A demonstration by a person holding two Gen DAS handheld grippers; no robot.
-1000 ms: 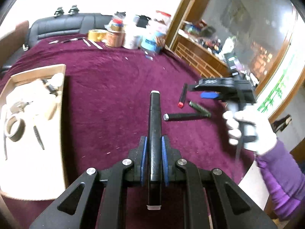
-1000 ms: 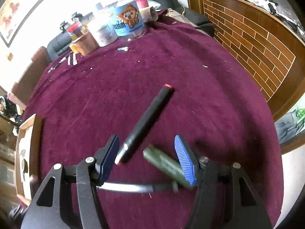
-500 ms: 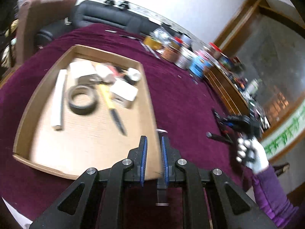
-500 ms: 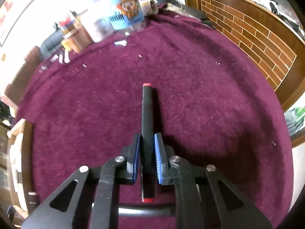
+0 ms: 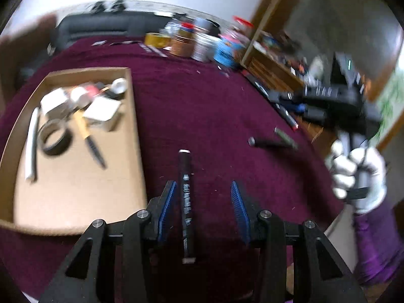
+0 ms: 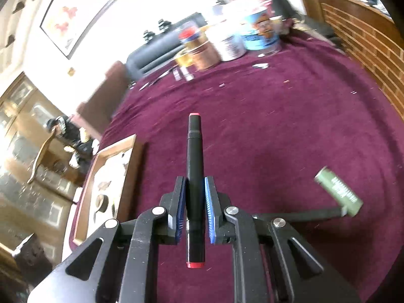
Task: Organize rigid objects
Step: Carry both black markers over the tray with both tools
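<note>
My left gripper [image 5: 202, 186] hangs over the purple cloth just right of the wooden tray [image 5: 137, 131]. Its jaws are opening. A black marker with white ends [image 5: 185, 202] lies between them close to the left pad, and the right pad stands clear of it. My right gripper [image 6: 195, 181] is shut on a black marker with red ends [image 6: 194, 151], held above the cloth. In the left wrist view that gripper [image 5: 290, 106] shows at the right, gripped by a white-gloved hand [image 5: 358, 176]. A green cylinder [image 6: 338, 192] and a dark rod [image 6: 303, 214] lie on the cloth.
The tray holds a tape roll [image 5: 54, 139], white boxes [image 5: 101, 112], a white stick [image 5: 31, 146] and a knife [image 5: 89, 139]. Jars and tins [image 5: 202, 45] crowd the table's far edge. A brick-faced counter [image 6: 373, 58] borders the right side, a dark sofa [image 5: 101, 27] the back.
My left jaws have spread apart, and the white-ended marker now sits loose between them. My right gripper closed on the red-ended marker, lifted it off the cloth and swung left toward the tray.
</note>
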